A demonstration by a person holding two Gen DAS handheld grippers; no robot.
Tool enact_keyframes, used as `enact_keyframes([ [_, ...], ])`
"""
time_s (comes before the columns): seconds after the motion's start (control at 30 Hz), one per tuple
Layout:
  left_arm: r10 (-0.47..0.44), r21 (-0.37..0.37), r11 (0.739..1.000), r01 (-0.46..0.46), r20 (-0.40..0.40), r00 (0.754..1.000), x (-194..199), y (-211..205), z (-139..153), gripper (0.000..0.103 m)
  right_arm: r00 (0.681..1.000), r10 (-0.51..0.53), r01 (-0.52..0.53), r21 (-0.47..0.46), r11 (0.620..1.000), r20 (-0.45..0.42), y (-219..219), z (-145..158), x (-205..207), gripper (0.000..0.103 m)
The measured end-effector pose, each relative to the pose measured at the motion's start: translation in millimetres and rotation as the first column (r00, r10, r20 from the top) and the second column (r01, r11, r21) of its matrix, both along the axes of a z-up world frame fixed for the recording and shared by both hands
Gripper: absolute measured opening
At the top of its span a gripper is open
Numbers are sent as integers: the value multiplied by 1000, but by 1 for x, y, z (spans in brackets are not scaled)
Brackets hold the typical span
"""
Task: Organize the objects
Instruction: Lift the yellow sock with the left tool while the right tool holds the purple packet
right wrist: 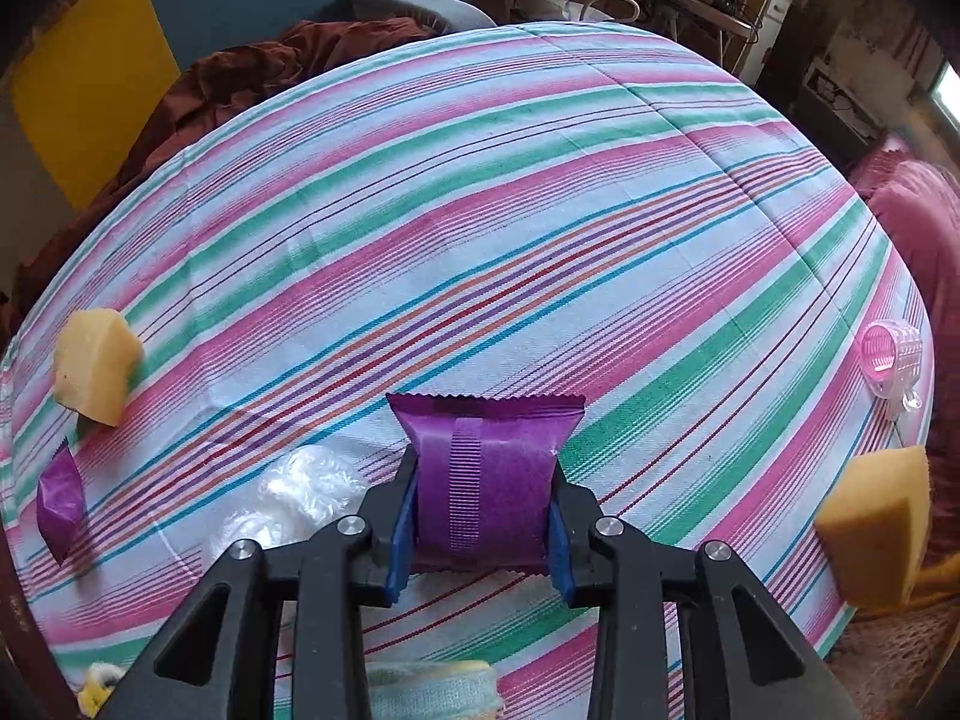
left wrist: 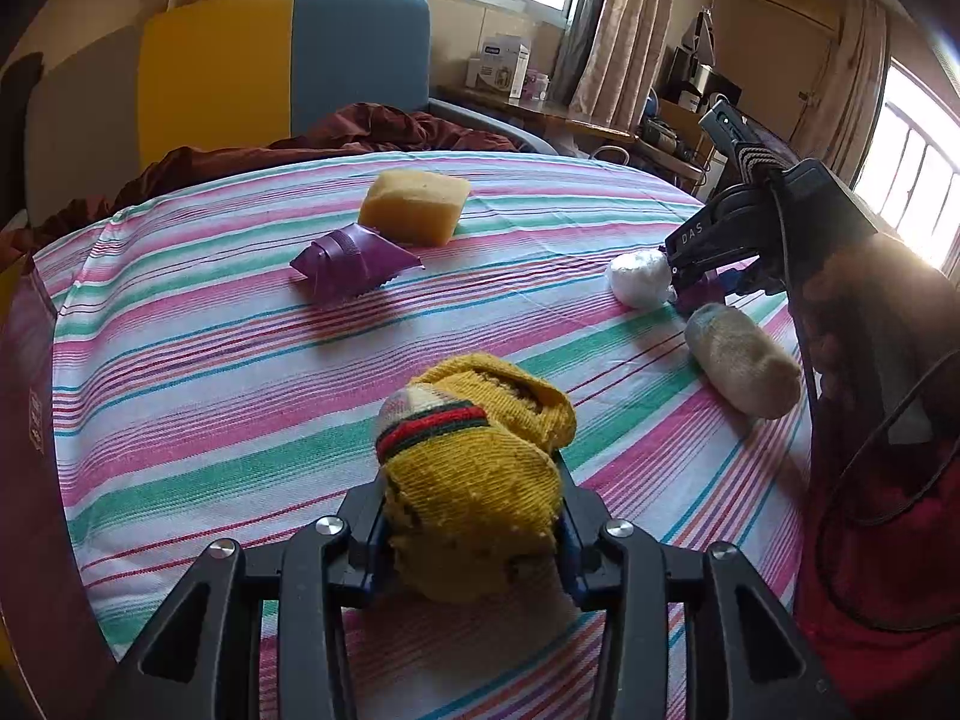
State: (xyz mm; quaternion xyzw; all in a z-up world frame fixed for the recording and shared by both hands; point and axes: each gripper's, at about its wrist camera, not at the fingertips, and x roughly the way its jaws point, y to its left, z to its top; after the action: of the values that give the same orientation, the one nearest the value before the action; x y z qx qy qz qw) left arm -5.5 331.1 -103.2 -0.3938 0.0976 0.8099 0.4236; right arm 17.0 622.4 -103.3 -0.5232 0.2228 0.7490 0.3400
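- A rolled yellow sock bundle (left wrist: 474,480) with a red, green and black band is clamped between the blue pads of the left gripper (left wrist: 474,531), whose jaws are set partway apart by its bulk; the bundle is held above the striped bedsheet (left wrist: 210,360)
- A purple foil packet (right wrist: 486,480) is pinched at its sides by the right gripper (right wrist: 483,531), its jaws closed in on it; the packet's serrated top edge stands clear beyond the fingertips
- In the left wrist view the right gripper (left wrist: 690,285) is seen pointing down at the sheet near the right edge, held by a hand (left wrist: 870,324) with a red sleeve below it
- A crumpled white plastic ball (left wrist: 639,279) lies just beside that gripper's tip, and a pale beige sock bundle (left wrist: 744,360) lies near it, closer to the camera
- A second purple packet (left wrist: 354,264) lies towards the middle of the sheet, with a yellow sponge (left wrist: 414,204) just behind it, seemingly touching
- In the right wrist view another yellow sponge (right wrist: 876,528) sits at the right edge of the sheet, and a pink translucent hair roller (right wrist: 891,360) lies above it, apart
- A dark red blanket (left wrist: 372,132) is heaped at the far end of the bed
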Motion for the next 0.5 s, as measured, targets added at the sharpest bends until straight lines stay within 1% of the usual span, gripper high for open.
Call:
enact_keyframes([
  [0.03, 0, 0, 1000, 0, 0, 1000, 0, 0, 0, 44, 1000, 3, -3, 3, 1000, 6, 0, 0, 0, 36],
  [0.07, 0, 0, 1000, 0, 0, 1000, 0, 0, 0, 44, 1000, 3, -3, 3, 1000, 8, 0, 0, -9, 36],
  [0.23, 0, 0, 1000, 0, 0, 1000, 0, 0, 0, 44, 1000, 13, -13, 27, 1000, 22, -5, 2, -11, 35],
  [0.43, 1, -3, 1000, -1, -9, 1000, 2, -1, 2, 41, 999, 29, -31, 55, 998, 38, -9, 2, -13, 35],
  [0.5, 3, 3, 1000, -3, -1, 1000, 1, -3, 2, 40, 998, 36, -39, 68, 997, 47, -11, 2, -14, 35],
])
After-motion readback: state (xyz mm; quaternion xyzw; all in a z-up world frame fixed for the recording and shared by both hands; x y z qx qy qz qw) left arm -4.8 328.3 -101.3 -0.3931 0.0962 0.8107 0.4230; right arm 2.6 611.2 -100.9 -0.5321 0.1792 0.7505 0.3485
